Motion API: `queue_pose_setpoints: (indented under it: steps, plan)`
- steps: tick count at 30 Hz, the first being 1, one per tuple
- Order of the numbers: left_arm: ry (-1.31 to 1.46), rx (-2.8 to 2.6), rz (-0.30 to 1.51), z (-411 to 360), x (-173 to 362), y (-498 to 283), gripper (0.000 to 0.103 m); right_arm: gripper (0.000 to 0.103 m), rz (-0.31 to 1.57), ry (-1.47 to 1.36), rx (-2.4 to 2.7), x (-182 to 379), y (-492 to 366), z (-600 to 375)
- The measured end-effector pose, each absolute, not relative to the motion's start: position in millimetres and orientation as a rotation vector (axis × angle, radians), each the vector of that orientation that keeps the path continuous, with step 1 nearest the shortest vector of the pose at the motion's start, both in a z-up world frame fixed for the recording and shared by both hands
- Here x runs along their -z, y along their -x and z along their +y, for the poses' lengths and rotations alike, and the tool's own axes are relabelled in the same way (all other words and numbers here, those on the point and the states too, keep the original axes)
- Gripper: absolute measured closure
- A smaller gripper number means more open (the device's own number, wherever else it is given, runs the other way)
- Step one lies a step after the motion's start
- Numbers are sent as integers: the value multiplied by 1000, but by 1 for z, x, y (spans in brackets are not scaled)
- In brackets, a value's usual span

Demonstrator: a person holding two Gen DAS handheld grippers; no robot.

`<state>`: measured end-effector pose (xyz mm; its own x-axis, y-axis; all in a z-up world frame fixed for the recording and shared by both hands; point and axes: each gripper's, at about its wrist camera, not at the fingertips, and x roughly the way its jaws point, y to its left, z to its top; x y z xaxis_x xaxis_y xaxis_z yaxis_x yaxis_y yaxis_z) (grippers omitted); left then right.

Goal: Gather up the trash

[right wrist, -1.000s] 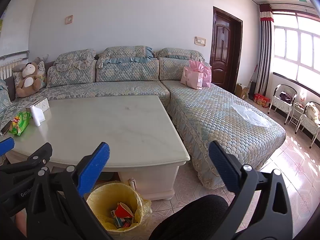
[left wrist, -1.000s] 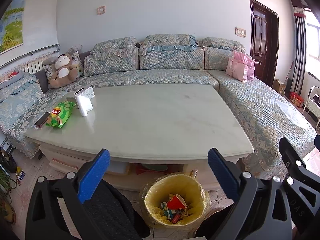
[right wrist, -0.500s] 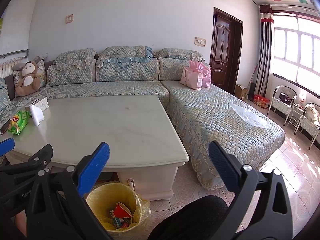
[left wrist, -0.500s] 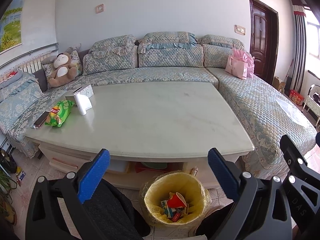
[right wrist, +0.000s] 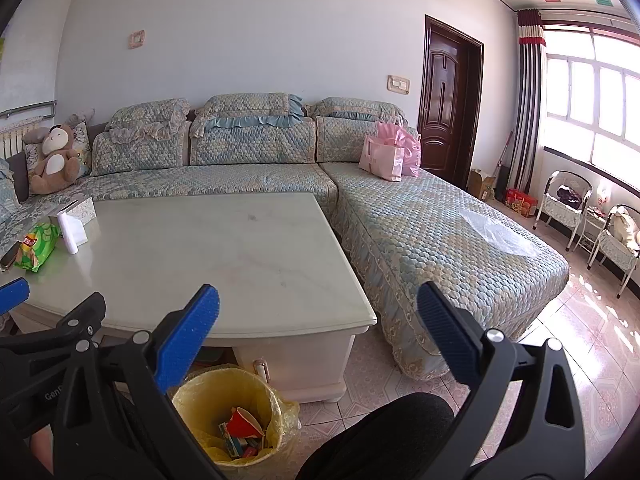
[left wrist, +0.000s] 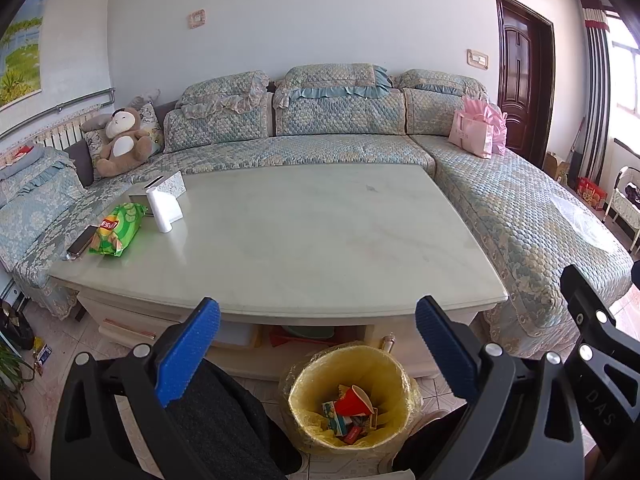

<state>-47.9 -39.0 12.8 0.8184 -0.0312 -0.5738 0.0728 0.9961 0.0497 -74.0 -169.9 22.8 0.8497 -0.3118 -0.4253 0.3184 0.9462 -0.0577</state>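
Note:
A bin with a yellow liner stands on the floor before the pale marble table; a red cup and wrappers lie inside it. A green snack bag rests at the table's left end. My left gripper hangs open above the bin, nothing between its blue pads. My right gripper is open too, empty, over the table's right corner. The left gripper's black frame shows at the right wrist view's left edge.
Near the snack bag sit a white roll, a tissue box and a phone. A quilted corner sofa wraps the table, with a plush bear, pink bags and clear plastic. A person's dark-clothed knees fill the foreground.
Both cameras have tilted slightly up and back, so the table and bin sit a little lower in view. Both grippers stay open and empty.

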Motion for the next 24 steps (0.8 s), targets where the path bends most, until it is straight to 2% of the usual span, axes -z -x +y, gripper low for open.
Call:
queue_pose_setpoints:
  steps: [24]
  plan:
    - [-62,58,622,-41,-11,47,7,6,445,-14,338,-27,74,-166]
